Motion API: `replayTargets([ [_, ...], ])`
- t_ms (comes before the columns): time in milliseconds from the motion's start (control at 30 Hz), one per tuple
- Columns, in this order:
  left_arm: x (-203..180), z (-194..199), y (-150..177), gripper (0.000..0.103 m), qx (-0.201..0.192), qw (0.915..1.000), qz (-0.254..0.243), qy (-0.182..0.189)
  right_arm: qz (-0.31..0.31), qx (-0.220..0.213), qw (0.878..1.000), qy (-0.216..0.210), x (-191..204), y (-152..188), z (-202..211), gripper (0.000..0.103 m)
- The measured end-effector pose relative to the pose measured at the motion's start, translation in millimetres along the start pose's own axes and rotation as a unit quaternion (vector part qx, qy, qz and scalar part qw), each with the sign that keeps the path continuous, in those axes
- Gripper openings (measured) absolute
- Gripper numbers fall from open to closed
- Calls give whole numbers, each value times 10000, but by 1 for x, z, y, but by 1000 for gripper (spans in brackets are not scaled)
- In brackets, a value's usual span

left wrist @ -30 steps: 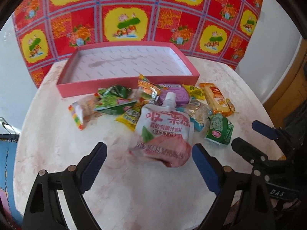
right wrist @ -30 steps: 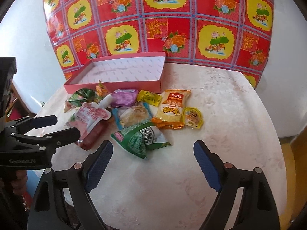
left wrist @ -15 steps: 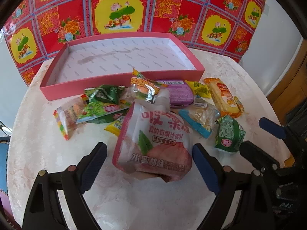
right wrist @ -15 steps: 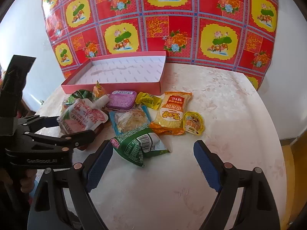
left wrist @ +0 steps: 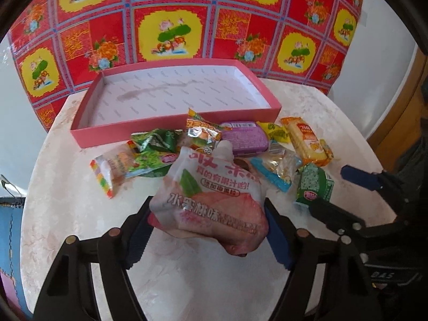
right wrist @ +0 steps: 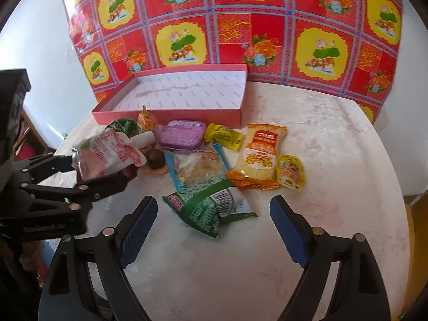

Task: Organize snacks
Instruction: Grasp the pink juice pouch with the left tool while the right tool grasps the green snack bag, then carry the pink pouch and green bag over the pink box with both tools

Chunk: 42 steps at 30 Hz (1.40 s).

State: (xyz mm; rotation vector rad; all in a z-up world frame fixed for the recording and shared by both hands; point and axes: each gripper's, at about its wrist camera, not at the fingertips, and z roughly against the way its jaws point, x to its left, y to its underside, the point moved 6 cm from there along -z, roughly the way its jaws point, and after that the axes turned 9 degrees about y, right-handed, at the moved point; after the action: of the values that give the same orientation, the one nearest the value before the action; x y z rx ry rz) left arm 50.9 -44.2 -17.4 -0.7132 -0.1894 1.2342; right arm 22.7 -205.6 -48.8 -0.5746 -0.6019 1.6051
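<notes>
Left gripper (left wrist: pixel 207 230): jaws narrowed, pinching the lower part of 1 white-and-pink jelly pouch (left wrist: pixel 211 195); pouch sits btwn the blue pads, spout end pointing away toward the box; from the right wrist view it looks lifted off the tabletop (right wrist: pixel 334 160), tilted, w/ a small dark round item (right wrist: pixel 155 159) just beside it.

Left of pouch: 1 clear pack w/ colored edge (left wrist: pixel 107 171); 2 green wrappers, one crumpled dark green (left wrist: pixel 157 140), one lighter green (left wrist: pixel 149 160); 1 orange-silver foil pack (left wrist: pixel 203 131) just behind the spout.

Behind all: 1 pink shallow box (left wrist: pixel 171 131), white inside, nothing in it; red-yellow floral sheet (right wrist: pixel 240 26) on wall behind.

Mid-right: 1 purple tin (right wrist: pixel 183 135); 1 yellow wrapper (right wrist: pixel 223 136); 1 clear blue-edged pack (right wrist: pixel 196 165); 1 tall orange-yellow pack (right wrist: pixel 258 155); 1 small yellow cup (right wrist: pixel 291 172) touching it.

Right gripper (right wrist: pixel 214 227): jaws spread wide, holding nothing; 1 green-white pack (right wrist: pixel 208 208) lies flat on tabletop just ahead, btwn the two pads, not touched.
</notes>
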Motion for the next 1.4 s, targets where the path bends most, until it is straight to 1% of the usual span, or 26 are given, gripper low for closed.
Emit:
replayTargets([
  [233,5,17,-3,78,-186,9997,105,-72,35,100,9999,-76,2,0,-8,88],
  [300,7,20,-4,78,-229,9996,136,-88,32,163,9998,-79,3,0,-11,83],
  [433,12,27,-6,78,-311,9992,215,-123,42,261,9996,-59,3,0,-16,79],
  [500,14,29,-7,78,-336,9990,246,-149,28,281,9996,-70,3,-1,-17,68],
  [533,15,30,-7,78,-355,9989,261,-166,30,298,9995,-83,3,-1,-17,66],
  [600,18,32,-9,78,-391,9986,299,-180,45,300,9995,-101,4,-2,-17,57],
  [700,21,35,-11,78,-441,9982,347,-196,63,294,9995,-69,3,-4,-15,53],
  [867,24,39,-13,78,-506,9977,403,-224,53,250,9996,-71,1,-6,-5,51],
  [1100,31,45,-22,78,-611,9967,478,-248,199,29,9998,-58,3,-19,11,50],
  [1233,35,46,-32,78,-690,9959,497,-306,37,23,9996,-282,1,-32,14,50],
  [1400,42,46,-48,78,-767,9948,527,-415,-150,74,9985,-529,2,-54,8,50],
])
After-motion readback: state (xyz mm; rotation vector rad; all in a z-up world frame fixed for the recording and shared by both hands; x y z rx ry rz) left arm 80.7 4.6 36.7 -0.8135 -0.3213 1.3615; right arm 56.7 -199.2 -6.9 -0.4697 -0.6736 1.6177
